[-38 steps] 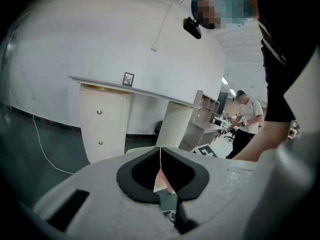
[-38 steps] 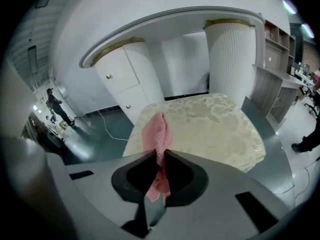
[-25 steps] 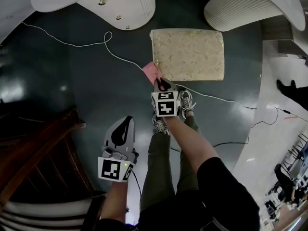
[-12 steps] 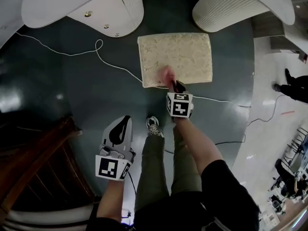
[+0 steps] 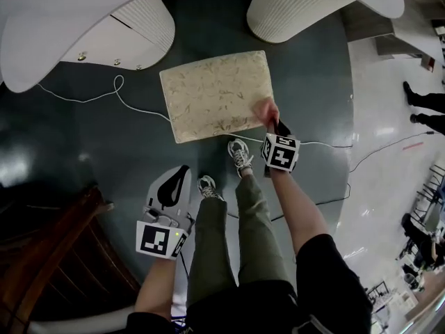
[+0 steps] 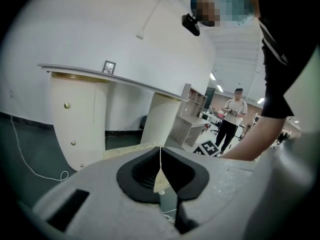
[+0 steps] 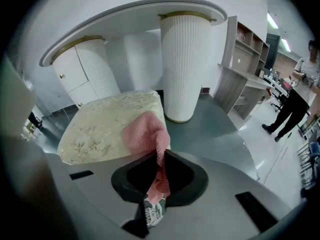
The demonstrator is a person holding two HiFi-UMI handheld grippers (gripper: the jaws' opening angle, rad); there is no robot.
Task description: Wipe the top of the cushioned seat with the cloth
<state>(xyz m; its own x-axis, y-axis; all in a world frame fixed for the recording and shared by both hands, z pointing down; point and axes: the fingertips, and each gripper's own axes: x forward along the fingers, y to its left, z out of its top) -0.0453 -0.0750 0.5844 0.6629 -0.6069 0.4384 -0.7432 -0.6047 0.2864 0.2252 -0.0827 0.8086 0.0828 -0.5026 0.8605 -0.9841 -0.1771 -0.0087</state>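
Head camera overhead, 2 low forward cameras, common cushioned seat [image 5: 217,96]

Bare floor [image 5: 313,82] right of the cushioned seat [image 5: 215,92]; ribbed pedestal [image 5: 292,5] close behind, cable [image 5: 327,145] and shoe [image 5: 240,155] in front.

Dark glossy floor [image 5: 62,145]. White cable [image 5: 139,108] loops near the knobbed white cabinet [image 5: 104,44]. Ribbed white pedestal [image 5: 292,5] upper right. Your patterned sneakers [image 5: 240,156] stand on that floor.
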